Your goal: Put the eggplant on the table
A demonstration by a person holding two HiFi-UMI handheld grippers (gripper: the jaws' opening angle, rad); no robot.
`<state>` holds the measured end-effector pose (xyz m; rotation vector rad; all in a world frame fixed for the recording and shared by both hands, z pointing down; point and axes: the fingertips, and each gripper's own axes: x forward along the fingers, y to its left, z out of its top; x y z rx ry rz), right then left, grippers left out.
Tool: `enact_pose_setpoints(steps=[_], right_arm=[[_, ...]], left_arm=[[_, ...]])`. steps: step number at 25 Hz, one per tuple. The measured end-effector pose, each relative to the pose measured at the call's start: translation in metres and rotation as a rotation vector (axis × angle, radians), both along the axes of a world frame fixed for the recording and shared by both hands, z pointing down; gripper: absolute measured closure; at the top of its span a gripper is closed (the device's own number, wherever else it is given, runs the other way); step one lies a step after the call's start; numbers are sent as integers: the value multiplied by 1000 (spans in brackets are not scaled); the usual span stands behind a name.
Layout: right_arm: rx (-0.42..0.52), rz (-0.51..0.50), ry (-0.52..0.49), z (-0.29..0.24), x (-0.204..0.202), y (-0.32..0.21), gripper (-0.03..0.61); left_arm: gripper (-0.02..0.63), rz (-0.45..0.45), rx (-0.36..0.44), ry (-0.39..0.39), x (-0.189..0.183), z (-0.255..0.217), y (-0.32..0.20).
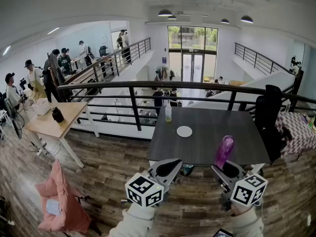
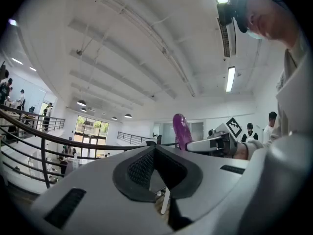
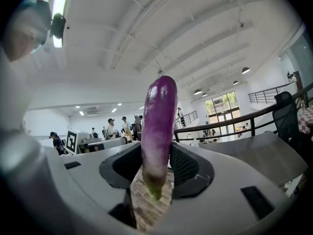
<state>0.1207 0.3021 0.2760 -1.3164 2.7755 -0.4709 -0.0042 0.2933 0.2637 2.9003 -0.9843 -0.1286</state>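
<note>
Head view is showing the right gripper (image 1: pixel 225 171) holding the eggplant (image 1: pixel 223 152) upright, its jaws standing wide and pressing on the lower part, stem end pointing down. The eggplant is hanging about at the near edge of the table (image 1: pixel 207 127), so the bare tabletop is lying straight ahead. The left gripper (image 1: pixel 165 168), closed and empty, is hovering beside it.

We see plate (image 1: pixel 184 131) on table (image 1: pixel 217 125), bottle (image 1: pixel 168 112) at table's far-left edge, railing (image 1: pixel 148 85) behind table, chair (image 1: pixel 269 110) right of table, eggplant (image 1: pixel 223 152) upright at table's near edge.
</note>
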Motion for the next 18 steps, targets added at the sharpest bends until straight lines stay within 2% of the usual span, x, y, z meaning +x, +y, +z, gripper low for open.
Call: enact_pose_setpoints(steps=[4, 14, 18], right_arm=[[-6, -3, 0, 3, -2, 2, 391], [-34, -18, -28, 6, 4, 0, 391], [-46, -46, -31, 9, 4, 3, 391]], left_arm=[[612, 12, 21, -31, 5, 3, 6], [612, 1, -3, 0, 9, 4, 2], [612, 40, 13, -3, 20, 4, 5]])
